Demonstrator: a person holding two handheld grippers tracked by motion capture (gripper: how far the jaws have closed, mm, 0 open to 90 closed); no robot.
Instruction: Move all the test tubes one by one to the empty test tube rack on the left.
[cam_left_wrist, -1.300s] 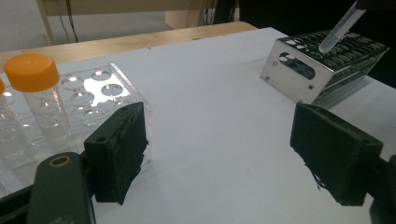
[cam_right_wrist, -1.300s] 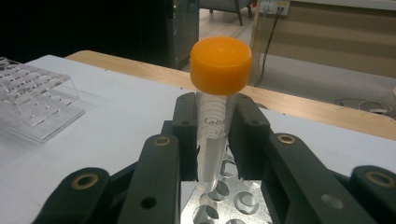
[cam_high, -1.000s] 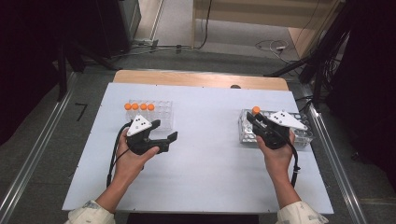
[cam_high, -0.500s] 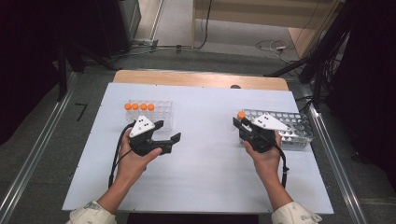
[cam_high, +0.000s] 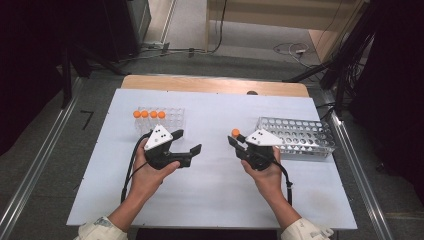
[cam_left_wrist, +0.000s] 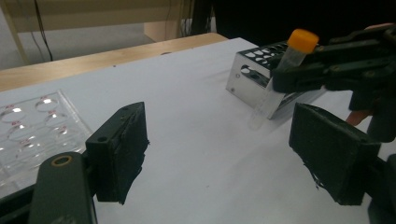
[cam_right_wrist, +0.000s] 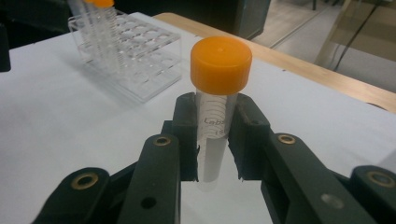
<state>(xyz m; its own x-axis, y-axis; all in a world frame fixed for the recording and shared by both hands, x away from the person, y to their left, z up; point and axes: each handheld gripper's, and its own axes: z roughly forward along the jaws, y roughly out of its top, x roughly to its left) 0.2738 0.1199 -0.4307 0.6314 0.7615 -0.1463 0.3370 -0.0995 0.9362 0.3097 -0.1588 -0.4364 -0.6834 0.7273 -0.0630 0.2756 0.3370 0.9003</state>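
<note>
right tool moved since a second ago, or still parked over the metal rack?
Yes. In the high view the right tool, shut on the orange-capped tube, has moved left off the metal rack toward the table's middle, nearer the left tool.

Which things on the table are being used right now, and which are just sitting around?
In use:
- orange-capped tube, clamped in the right gripper
- left gripper, open and empty
- clear rack with four capped tubes
- metal rack

Just sitting around:
- cables on the floor
</note>
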